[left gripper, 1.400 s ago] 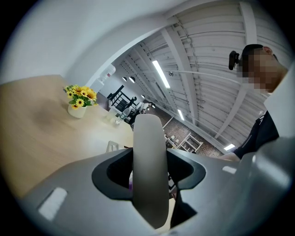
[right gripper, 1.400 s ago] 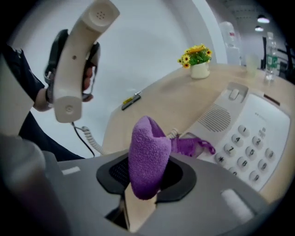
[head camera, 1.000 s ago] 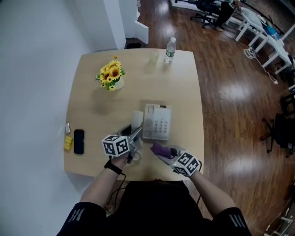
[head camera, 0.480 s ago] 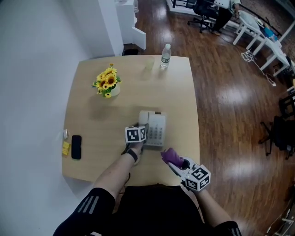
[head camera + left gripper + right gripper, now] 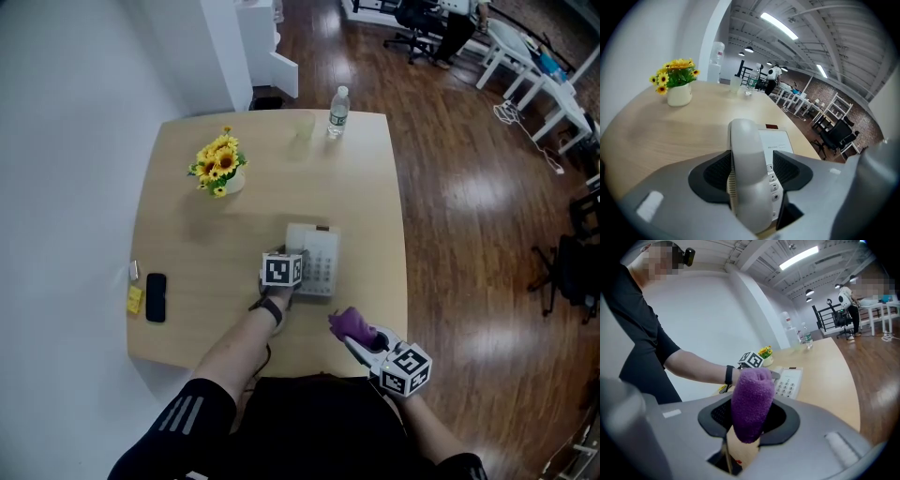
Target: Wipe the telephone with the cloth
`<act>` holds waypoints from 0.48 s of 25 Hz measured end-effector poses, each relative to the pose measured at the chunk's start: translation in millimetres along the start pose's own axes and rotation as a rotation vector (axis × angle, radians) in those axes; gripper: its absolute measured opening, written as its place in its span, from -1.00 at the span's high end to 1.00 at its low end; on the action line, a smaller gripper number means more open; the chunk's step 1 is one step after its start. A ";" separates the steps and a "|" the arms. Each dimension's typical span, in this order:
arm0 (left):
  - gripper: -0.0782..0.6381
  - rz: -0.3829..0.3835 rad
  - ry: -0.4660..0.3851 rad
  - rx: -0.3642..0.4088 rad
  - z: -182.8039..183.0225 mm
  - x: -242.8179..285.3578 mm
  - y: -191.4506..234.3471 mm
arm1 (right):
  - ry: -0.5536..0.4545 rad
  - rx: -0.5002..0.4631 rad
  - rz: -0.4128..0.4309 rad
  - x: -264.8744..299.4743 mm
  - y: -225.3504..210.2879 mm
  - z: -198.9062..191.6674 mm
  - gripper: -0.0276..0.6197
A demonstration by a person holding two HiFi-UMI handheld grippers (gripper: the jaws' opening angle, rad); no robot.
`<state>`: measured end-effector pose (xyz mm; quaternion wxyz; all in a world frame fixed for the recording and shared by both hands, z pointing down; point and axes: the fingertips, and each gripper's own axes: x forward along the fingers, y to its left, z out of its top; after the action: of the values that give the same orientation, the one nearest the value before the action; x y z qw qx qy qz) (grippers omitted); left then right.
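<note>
1. The left gripper (image 5: 752, 168) is standing part open: its jaws have just been opening, and the telephone's pale handset (image 5: 745, 154) is lying lengthwise between them. The left pad is sitting right beside the handset, while keypad buttons are showing in the gap before the right pad, so nothing is being squeezed.
2. The right gripper (image 5: 750, 417) is clamping the purple cloth (image 5: 751, 397), which is bunching up above the jaws in a rounded wad.
3. In the head view, the left gripper is reaching over the near left side of the telephone (image 5: 321, 262), its marker cube sitting over the handset side. The right gripper is hovering nearer the person, apart from the telephone, with the cloth pointing toward it.
4. The telephone is resting on the wooden table (image 5: 187, 244), a little right of the middle, keypad facing up and the handset in its cradle.
5. Farther out, a white vase of sunflowers (image 5: 219, 167) is standing toward the far left of the table, and a water bottle (image 5: 336, 111) with a clear cup (image 5: 302, 128) is standing at the far edge.
6. A black phone (image 5: 156, 297) is lying by the left edge, just beside a small yellow item (image 5: 135, 299).
</note>
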<state>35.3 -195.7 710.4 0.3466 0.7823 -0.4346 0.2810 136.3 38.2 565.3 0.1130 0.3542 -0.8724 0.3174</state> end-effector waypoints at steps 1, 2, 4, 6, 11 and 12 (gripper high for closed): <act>0.00 -0.017 -0.008 0.021 1.0 -4.3 -1.7 | -0.003 0.004 0.000 -0.2 1.0 0.8 0.52; 0.00 -0.042 -0.015 0.033 0.9 -9.9 -3.9 | -0.005 0.009 -0.001 -0.4 1.8 1.3 0.52; -0.01 -0.114 -0.018 0.023 -3.8 -25.4 -9.7 | -0.015 0.020 0.002 -0.8 3.4 3.7 0.52; 0.00 -0.185 -0.021 0.018 -11.2 -49.0 -16.1 | -0.033 0.031 0.009 -1.4 6.7 8.8 0.52; 0.02 -0.320 -0.074 0.090 -30.5 -122.9 -33.0 | -0.074 0.047 0.014 -1.3 14.8 17.4 0.51; 0.02 -0.344 -0.084 0.088 -35.3 -135.4 -34.1 | -0.076 0.053 0.008 0.0 16.4 17.3 0.51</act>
<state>-2.6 -89.2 621.1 0.3364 0.8706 -0.2958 0.2034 125.4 36.2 544.2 0.0691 0.3656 -0.8687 0.3270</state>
